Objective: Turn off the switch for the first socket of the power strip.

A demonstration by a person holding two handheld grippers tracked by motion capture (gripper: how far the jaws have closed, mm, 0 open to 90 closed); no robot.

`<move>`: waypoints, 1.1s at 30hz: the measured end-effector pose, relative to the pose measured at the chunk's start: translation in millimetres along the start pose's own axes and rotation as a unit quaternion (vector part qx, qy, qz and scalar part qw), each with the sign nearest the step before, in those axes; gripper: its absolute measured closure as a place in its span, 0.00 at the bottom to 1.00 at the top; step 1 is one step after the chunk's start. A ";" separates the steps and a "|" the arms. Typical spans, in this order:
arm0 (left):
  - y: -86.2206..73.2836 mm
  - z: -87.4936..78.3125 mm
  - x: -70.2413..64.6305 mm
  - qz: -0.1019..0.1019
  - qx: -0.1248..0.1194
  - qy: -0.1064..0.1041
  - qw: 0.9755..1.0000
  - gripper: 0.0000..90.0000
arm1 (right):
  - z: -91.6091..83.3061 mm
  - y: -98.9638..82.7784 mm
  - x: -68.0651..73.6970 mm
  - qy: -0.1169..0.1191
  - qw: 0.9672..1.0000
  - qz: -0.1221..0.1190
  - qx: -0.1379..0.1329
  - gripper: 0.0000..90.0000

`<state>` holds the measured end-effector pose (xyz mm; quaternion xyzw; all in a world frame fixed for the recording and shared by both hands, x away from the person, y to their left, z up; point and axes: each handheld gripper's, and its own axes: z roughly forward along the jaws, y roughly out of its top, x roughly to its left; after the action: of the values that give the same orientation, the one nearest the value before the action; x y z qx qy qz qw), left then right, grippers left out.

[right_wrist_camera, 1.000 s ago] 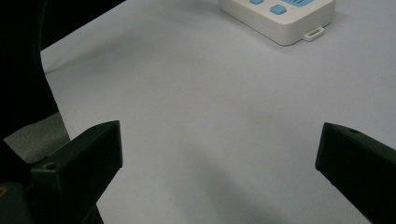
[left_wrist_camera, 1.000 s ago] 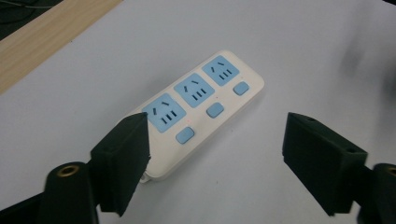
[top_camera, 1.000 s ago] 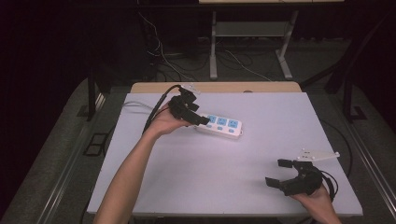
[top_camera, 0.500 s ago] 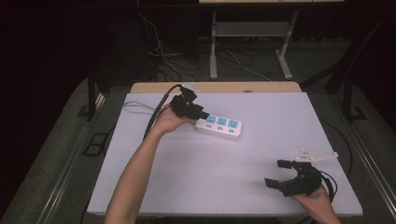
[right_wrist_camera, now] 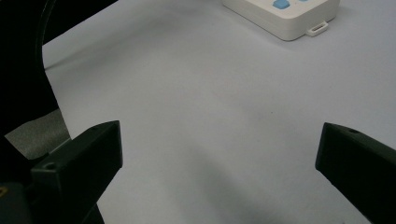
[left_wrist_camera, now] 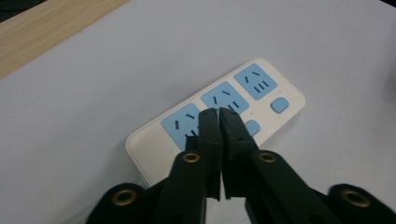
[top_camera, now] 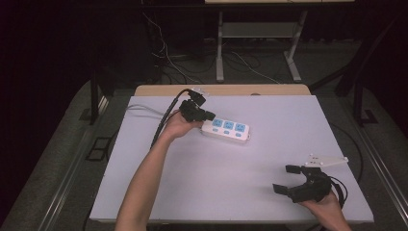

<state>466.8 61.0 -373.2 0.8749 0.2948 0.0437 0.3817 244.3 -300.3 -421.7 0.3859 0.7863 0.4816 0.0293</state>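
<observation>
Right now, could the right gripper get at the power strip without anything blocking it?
Probably yes. The right gripper, jaws open, sits apart from the power strip, with bare white table between. The left gripper, shut, hovers over the strip's near end.

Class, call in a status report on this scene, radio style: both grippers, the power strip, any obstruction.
Left gripper shut, jaws empty, over the power strip. Right gripper open, empty, at the near right of the table. Strip flat, sockets up. Nothing between them.
</observation>
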 end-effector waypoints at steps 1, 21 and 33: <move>-0.4 3.8 0.1 -0.001 0.001 -0.002 1.000 0.99 | 0.0 0.0 0.0 0.000 1.000 0.000 0.000 0.00; -6.1 31.4 -2.8 0.001 0.035 -0.014 0.999 0.99 | -0.2 0.1 -0.5 0.000 1.000 -0.005 0.003 0.00; -10.4 39.9 -2.9 0.010 0.066 -0.014 0.998 0.99 | -0.3 0.2 -0.4 0.002 1.000 -0.008 0.005 0.00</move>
<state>471.4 39.4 -408.1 0.9015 0.2829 0.0158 0.3272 244.5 -300.7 -421.5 0.3791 0.7917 0.4781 0.0294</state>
